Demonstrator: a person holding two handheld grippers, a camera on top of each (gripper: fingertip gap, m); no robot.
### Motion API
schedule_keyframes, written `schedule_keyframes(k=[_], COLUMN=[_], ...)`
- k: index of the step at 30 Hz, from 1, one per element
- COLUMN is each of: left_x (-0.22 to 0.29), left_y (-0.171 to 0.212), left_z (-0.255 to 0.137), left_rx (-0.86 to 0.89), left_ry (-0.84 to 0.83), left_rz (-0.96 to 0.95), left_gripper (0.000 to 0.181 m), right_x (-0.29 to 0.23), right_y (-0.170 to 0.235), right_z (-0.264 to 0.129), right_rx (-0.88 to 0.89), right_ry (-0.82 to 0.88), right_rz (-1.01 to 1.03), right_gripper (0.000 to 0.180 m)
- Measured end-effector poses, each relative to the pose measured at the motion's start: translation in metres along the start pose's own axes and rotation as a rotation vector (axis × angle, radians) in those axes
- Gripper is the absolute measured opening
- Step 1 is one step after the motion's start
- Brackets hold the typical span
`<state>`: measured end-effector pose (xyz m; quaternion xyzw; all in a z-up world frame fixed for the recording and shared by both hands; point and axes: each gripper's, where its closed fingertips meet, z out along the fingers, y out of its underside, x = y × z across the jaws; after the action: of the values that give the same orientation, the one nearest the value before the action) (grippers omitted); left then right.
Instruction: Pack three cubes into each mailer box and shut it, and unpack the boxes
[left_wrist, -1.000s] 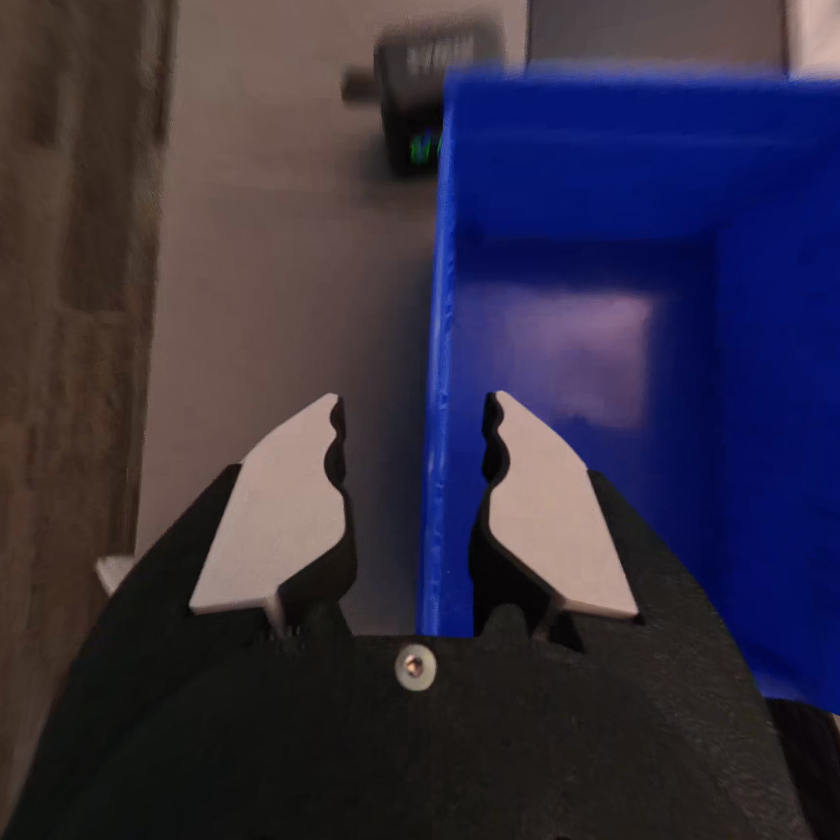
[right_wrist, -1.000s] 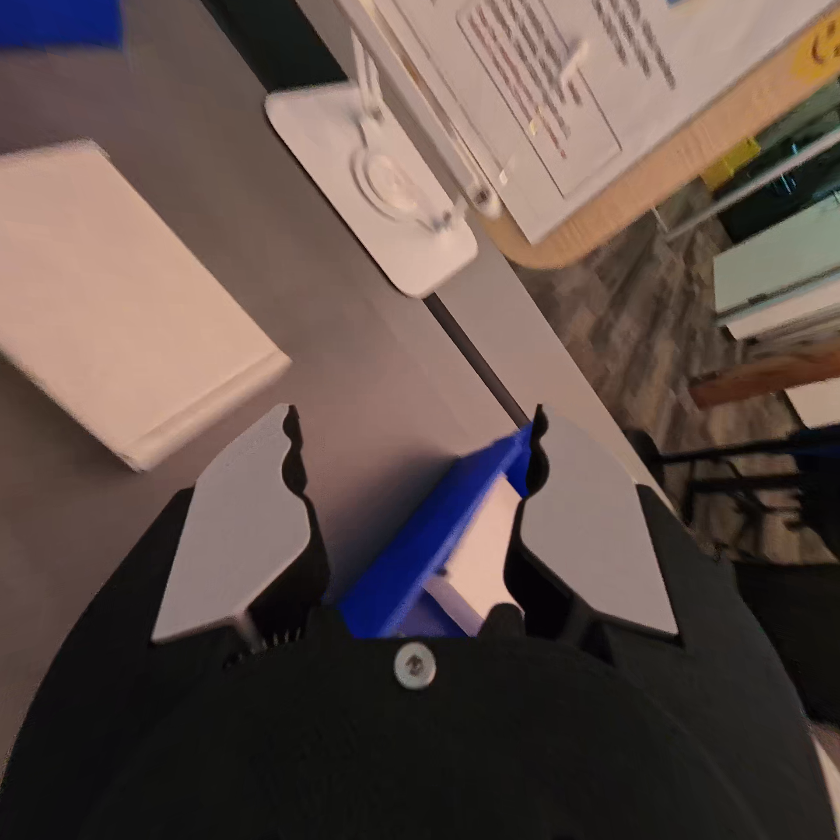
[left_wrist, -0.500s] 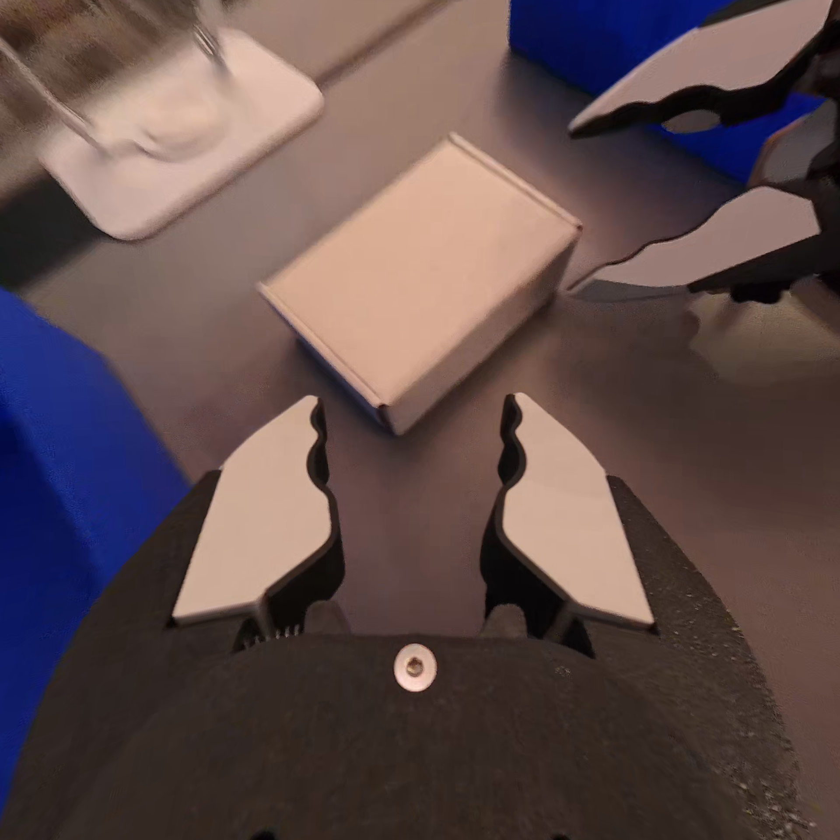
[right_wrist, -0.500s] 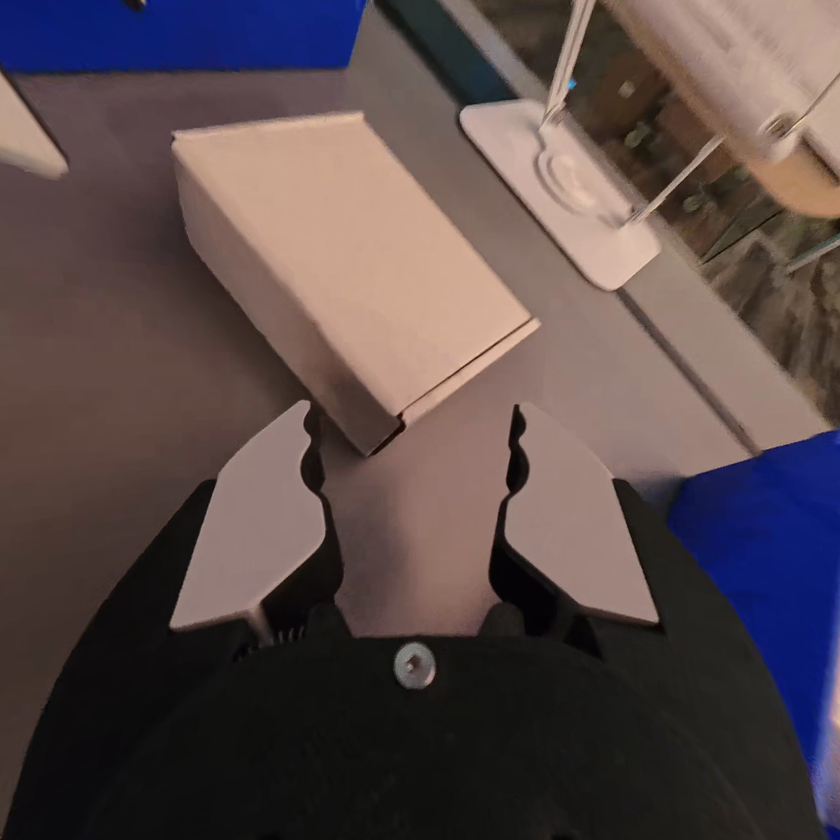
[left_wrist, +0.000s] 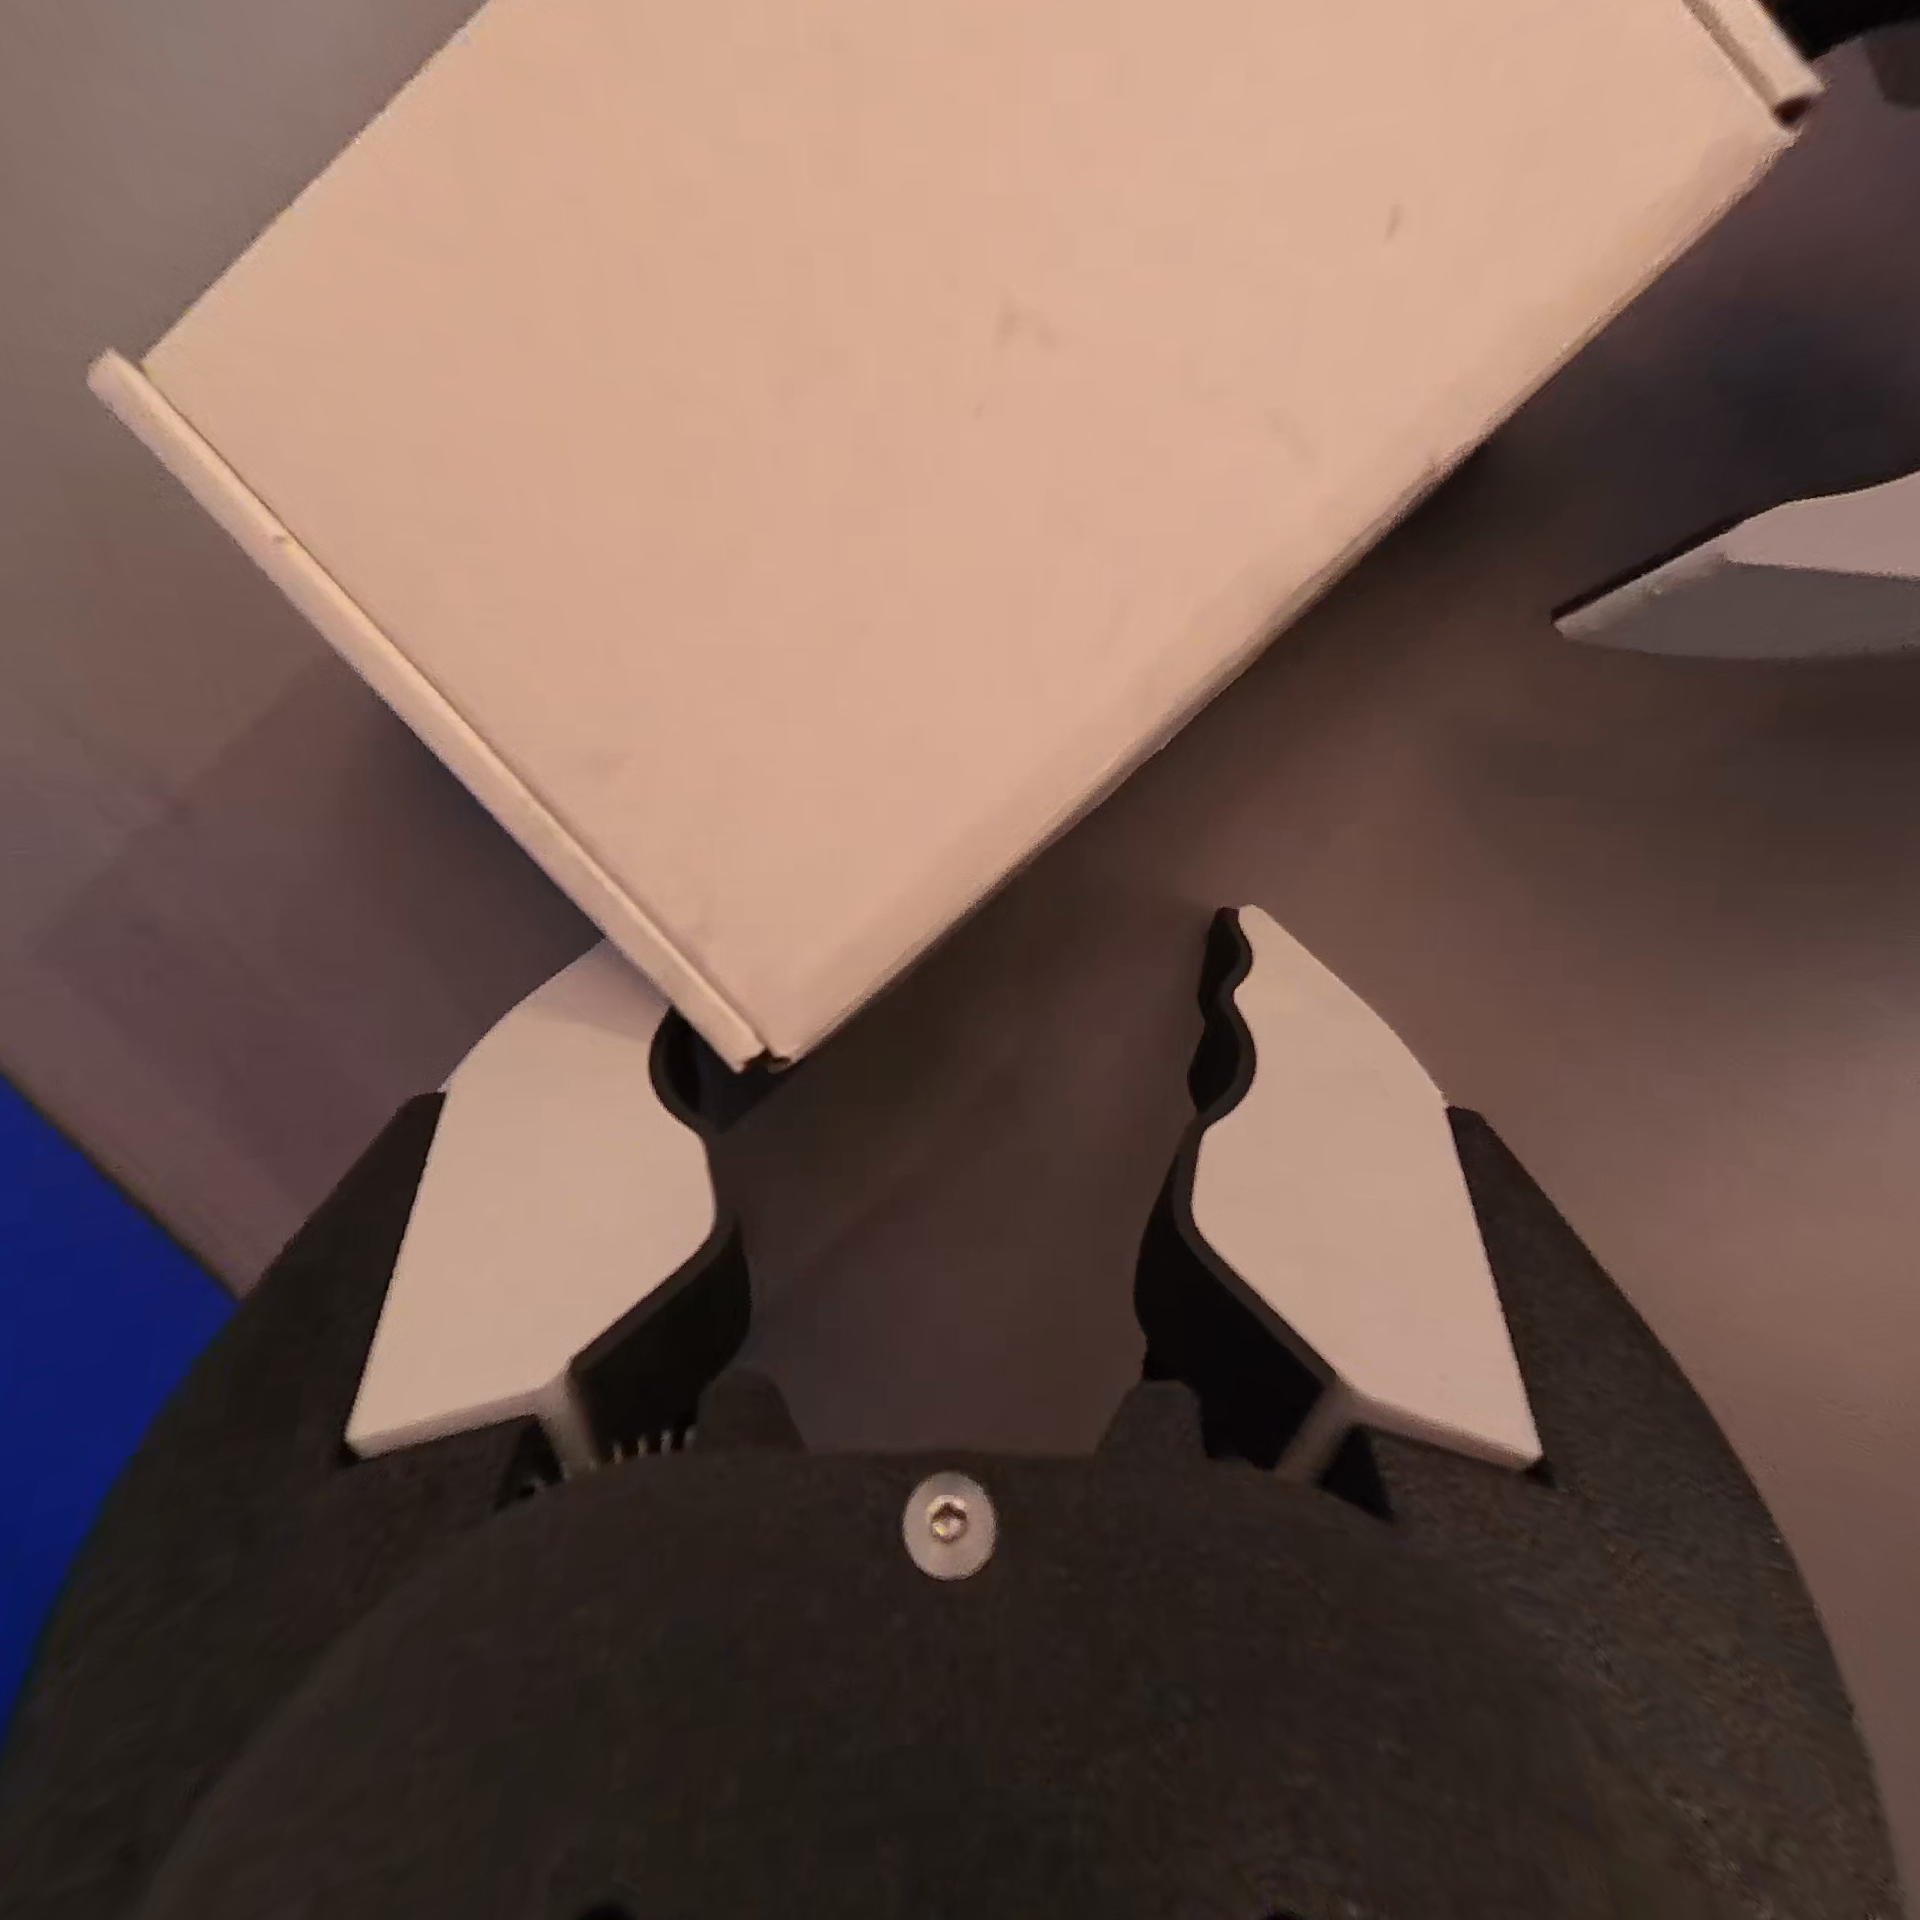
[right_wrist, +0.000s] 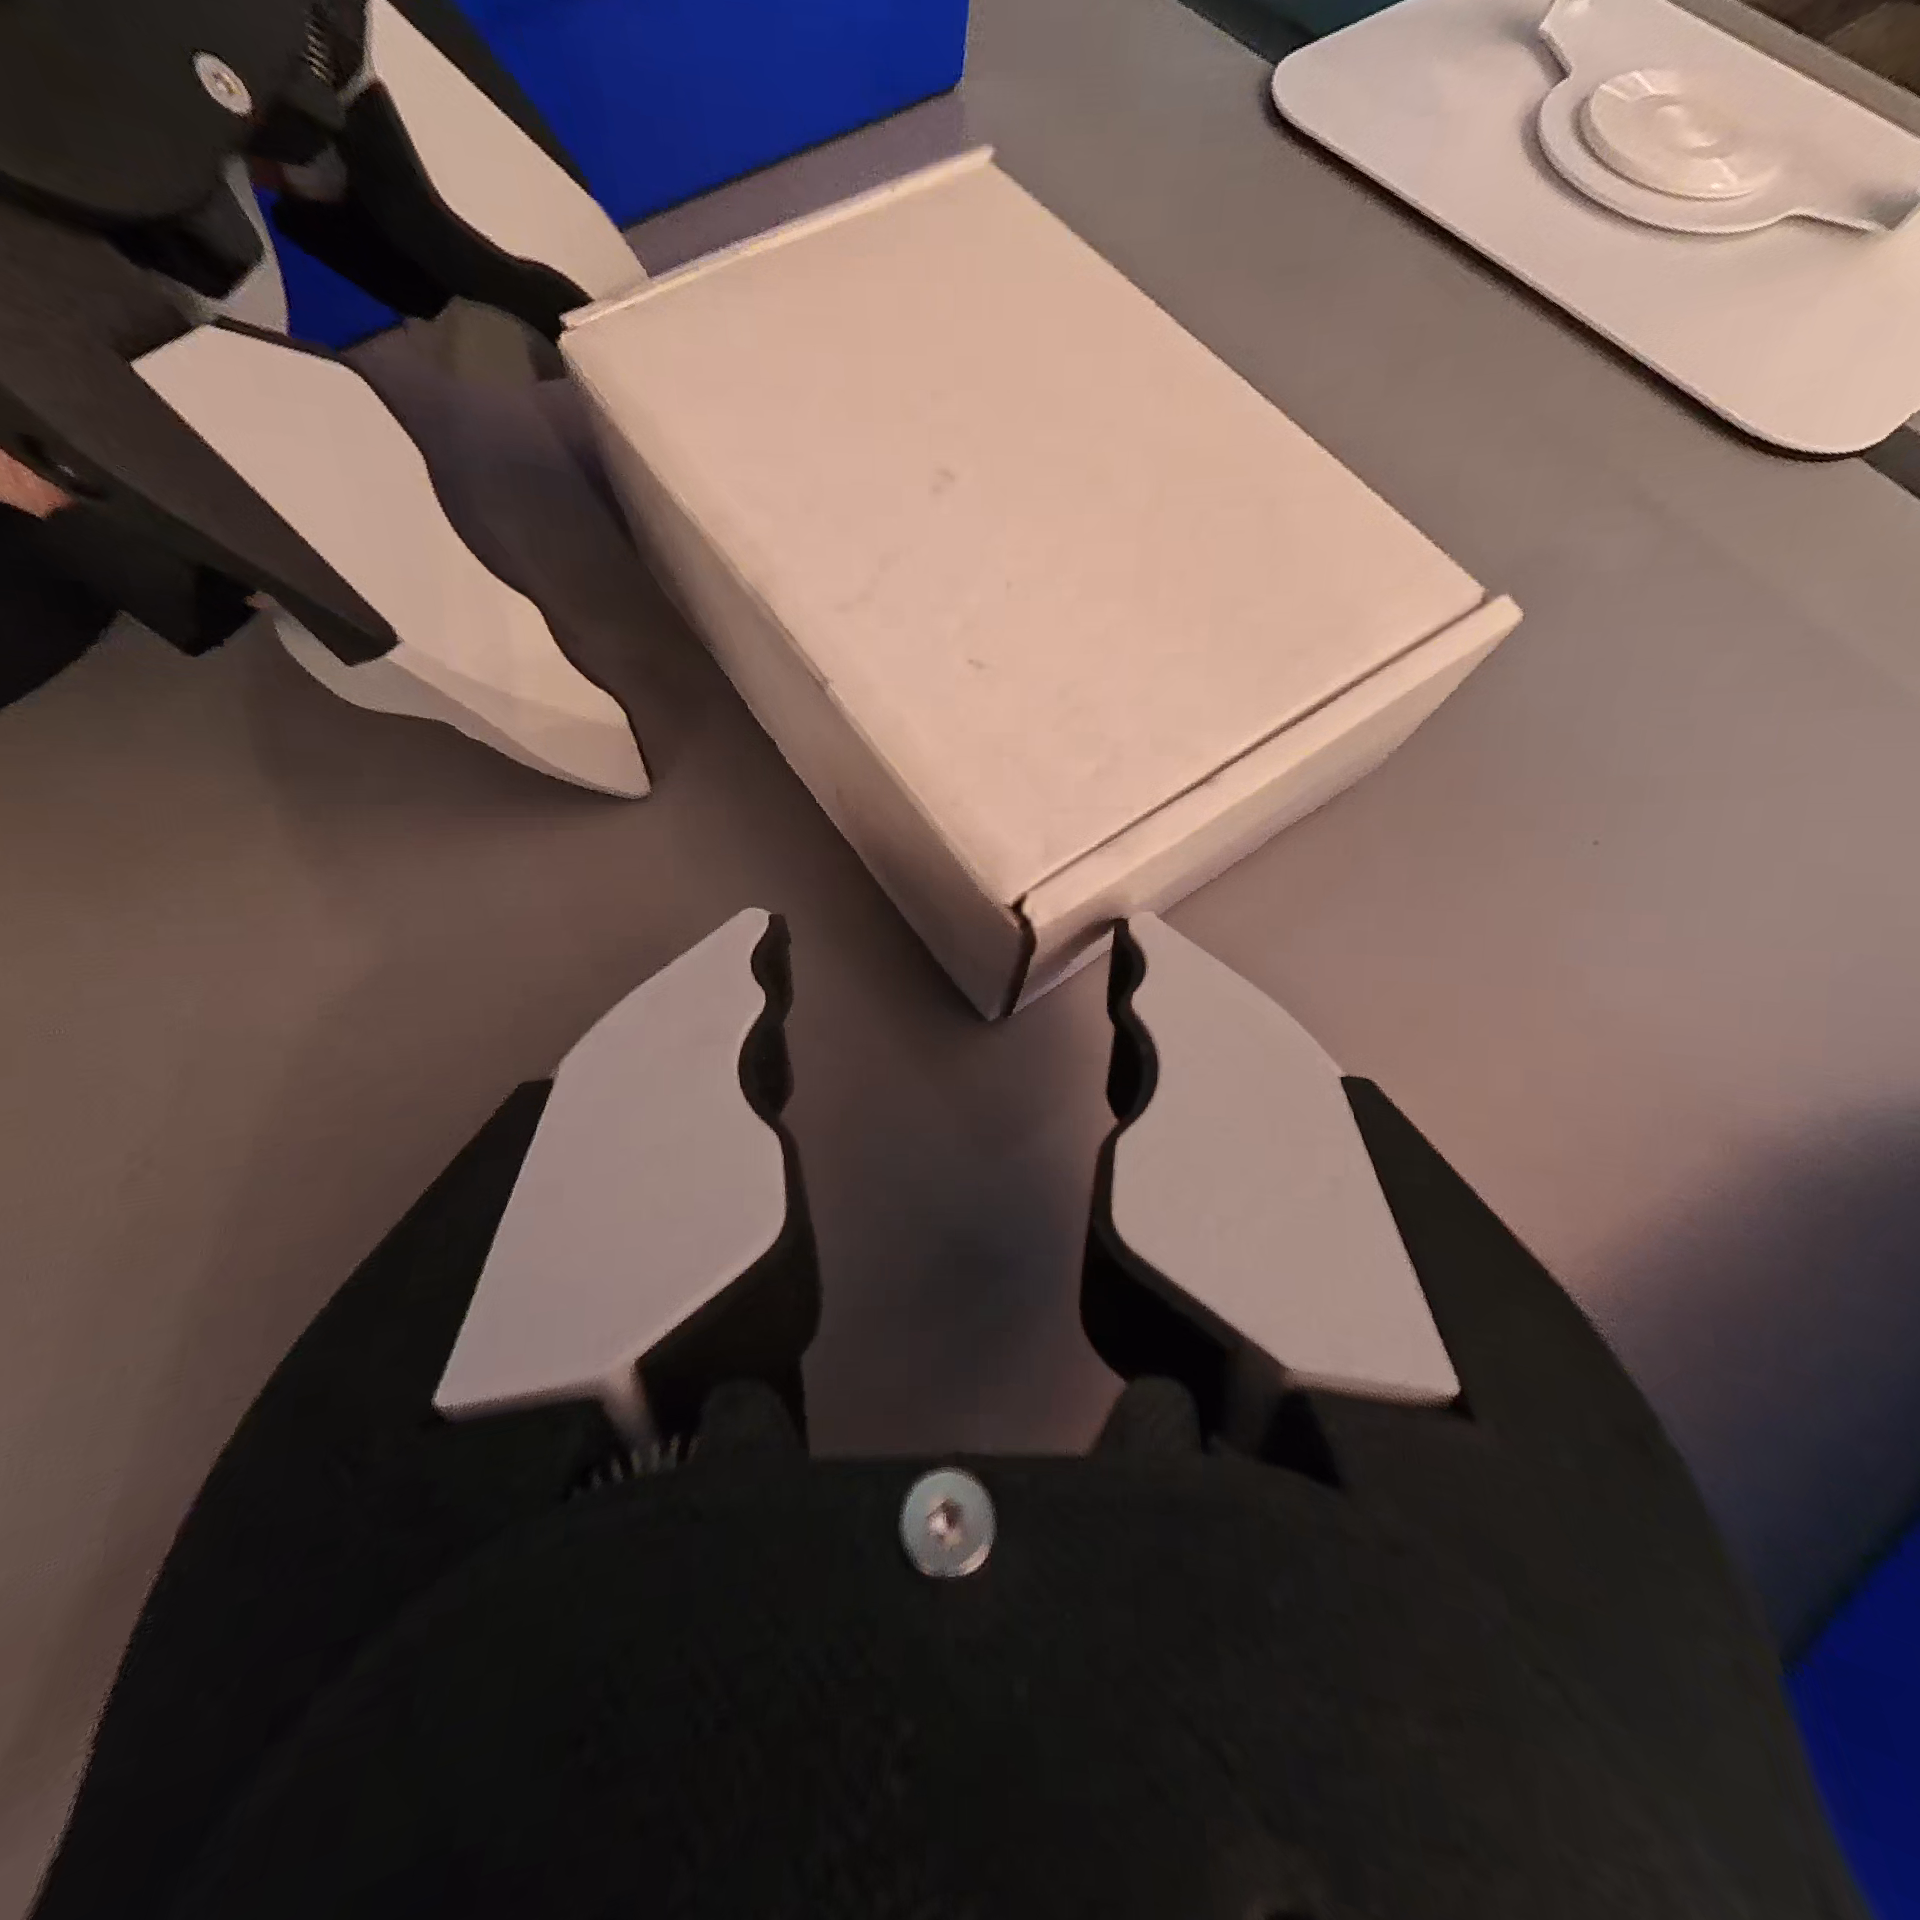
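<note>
both spread wide, the left gripper (left_wrist: 966, 977) and right gripper (right_wrist: 940, 935) flank opposite corners of the closed mailer box (right_wrist: 997, 561), likely to brace and open it.

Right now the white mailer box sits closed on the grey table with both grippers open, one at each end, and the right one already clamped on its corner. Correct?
Not quite. The right gripper is not clamped: the right wrist view shows its jaws apart, short of the box corner. The rest holds: the box is closed on the table, and the left gripper is open at the other end.
</note>
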<state>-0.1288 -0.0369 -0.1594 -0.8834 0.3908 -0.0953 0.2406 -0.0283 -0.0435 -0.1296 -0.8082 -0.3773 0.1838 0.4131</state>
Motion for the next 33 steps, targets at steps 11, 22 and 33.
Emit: schedule_keyframes(k=[11,22,33], left_x=[-0.018,-0.022,-0.022], left_y=[-0.008,-0.019,-0.023], left_z=[-0.008,-0.019,-0.018], left_rx=[0.060,0.139,0.171], left_ry=[-0.222,-0.316,-0.267], left_rz=[0.160,0.237,0.206], left_gripper=[0.060,0.050,0.043], right_x=[0.006,0.007,0.033], right_y=[-0.022,-0.020,-0.015], right_z=[-0.018,-0.015,-0.004], right_rx=[0.107,0.083,0.004], right_ry=[-0.070,0.021,0.307], right_rz=[0.213,0.039,-0.275], right_gripper=[0.056,0.071,0.081])
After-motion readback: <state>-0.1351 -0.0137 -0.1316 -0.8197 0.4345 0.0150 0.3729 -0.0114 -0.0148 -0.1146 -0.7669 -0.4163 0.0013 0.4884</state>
